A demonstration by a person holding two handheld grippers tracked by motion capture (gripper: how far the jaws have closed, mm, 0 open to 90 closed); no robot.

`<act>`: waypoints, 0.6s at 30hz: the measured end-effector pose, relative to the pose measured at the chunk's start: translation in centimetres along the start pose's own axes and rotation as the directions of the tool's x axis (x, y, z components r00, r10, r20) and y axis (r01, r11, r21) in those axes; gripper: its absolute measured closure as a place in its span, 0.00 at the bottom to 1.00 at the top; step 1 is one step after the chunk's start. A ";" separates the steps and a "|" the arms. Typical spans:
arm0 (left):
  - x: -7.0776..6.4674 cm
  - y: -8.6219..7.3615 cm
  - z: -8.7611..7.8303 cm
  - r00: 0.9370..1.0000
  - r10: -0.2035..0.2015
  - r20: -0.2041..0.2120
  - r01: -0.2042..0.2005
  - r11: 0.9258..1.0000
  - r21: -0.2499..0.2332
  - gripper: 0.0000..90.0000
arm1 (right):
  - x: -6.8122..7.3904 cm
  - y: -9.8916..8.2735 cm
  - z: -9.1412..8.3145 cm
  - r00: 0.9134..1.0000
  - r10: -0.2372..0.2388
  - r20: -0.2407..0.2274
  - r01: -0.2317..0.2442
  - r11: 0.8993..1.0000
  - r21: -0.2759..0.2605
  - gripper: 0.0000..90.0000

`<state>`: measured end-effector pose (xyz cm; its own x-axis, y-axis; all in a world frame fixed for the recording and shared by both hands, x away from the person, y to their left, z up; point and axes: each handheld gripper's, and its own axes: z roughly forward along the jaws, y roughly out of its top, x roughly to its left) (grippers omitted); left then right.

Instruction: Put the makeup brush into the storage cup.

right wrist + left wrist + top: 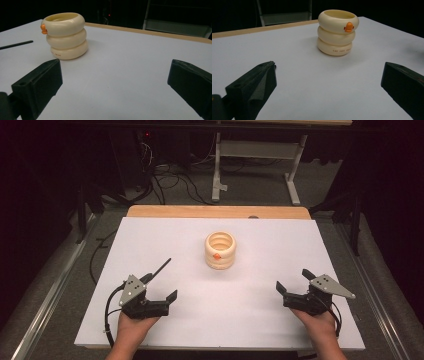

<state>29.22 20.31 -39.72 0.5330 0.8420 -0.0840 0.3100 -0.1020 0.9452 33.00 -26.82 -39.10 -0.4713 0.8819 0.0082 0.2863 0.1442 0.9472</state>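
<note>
A cream cup (220, 250) shaped like three stacked rings, with a small orange beak on its front, stands upright at the middle of the white board (240, 320). My left gripper (161, 287) rests at the near left, open and empty, pointing toward the cup (337, 32); its jaws (329, 67) stand wide apart. At the near right my right gripper (294, 281) is open too, with nothing between its jaws (115, 63), and the cup (66, 35) sits well ahead to its left. A thin black stick (161, 267) lies on the board just beyond the left gripper.
The white board lies on a wooden tabletop whose edge (215, 211) shows at the back. Beyond it are dark floor, loose cables (170, 182) and a grey table frame (217, 175). Metal rails (55, 285) run along both sides of the table.
</note>
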 end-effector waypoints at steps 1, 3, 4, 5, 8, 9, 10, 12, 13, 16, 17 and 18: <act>0.0 0.0 0.0 1.000 -0.001 0.001 0.001 1.000 0.000 0.01 | 0.1 0.0 0.0 1.000 -0.007 0.000 0.007 1.000 -0.004 0.01; 0.0 0.0 0.1 1.000 -0.002 0.001 0.002 1.000 0.001 0.01 | 0.1 0.0 -0.1 1.000 -0.013 -0.003 0.013 1.000 -0.006 0.01; 0.0 0.0 0.1 1.000 -0.002 0.001 0.002 1.000 0.001 0.01 | 0.1 0.0 -0.1 1.000 -0.013 -0.002 0.013 1.000 -0.007 0.01; 0.0 0.0 0.2 1.000 0.000 0.003 0.000 1.000 0.003 0.01 | 0.2 0.1 -0.2 1.000 -0.012 -0.008 0.012 1.000 -0.011 0.01; 0.0 -0.1 0.2 1.000 0.001 0.004 -0.001 1.000 0.008 0.01 | 0.2 0.1 -0.2 1.000 -0.016 -0.007 0.016 1.000 -0.013 0.01; 0.0 -0.1 0.2 1.000 0.000 0.003 0.000 1.000 0.009 0.01 | 0.2 0.1 -0.2 1.000 -0.020 -0.006 0.020 1.000 -0.014 0.01; 0.0 -0.1 0.2 1.000 0.000 0.003 0.000 1.000 0.009 0.01 | 0.2 0.1 -0.2 1.000 -0.020 -0.006 0.020 1.000 -0.014 0.01; 0.1 -0.1 0.2 1.000 -0.002 0.003 0.002 1.000 0.009 0.01 | 0.3 0.1 -0.2 1.000 -0.023 -0.009 0.023 0.999 -0.023 0.01; 0.1 -0.1 0.2 1.000 -0.004 0.002 0.004 1.000 0.008 0.01 | 0.3 0.1 -0.2 1.000 -0.029 -0.007 0.029 0.999 -0.022 0.01; 0.2 -0.1 0.2 1.000 -0.006 0.002 0.006 1.000 0.007 0.01 | 0.3 0.1 -0.2 0.999 -0.031 -0.009 0.031 0.999 -0.022 0.01; 0.2 -0.1 0.2 1.000 -0.006 0.002 0.006 1.000 0.007 0.01 | 0.3 0.1 -0.2 0.999 -0.032 -0.007 0.032 0.999 -0.019 0.01; 0.2 -0.1 0.2 1.000 -0.007 0.002 0.007 1.000 0.007 0.01 | 0.3 0.1 -0.2 0.999 -0.034 -0.006 0.034 0.999 -0.019 0.01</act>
<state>29.43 20.38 -39.93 0.5321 0.8417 -0.0914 0.3191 -0.0994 0.9425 32.69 -26.61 -38.91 -0.4855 0.8739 -0.0226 0.2537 0.1656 0.9530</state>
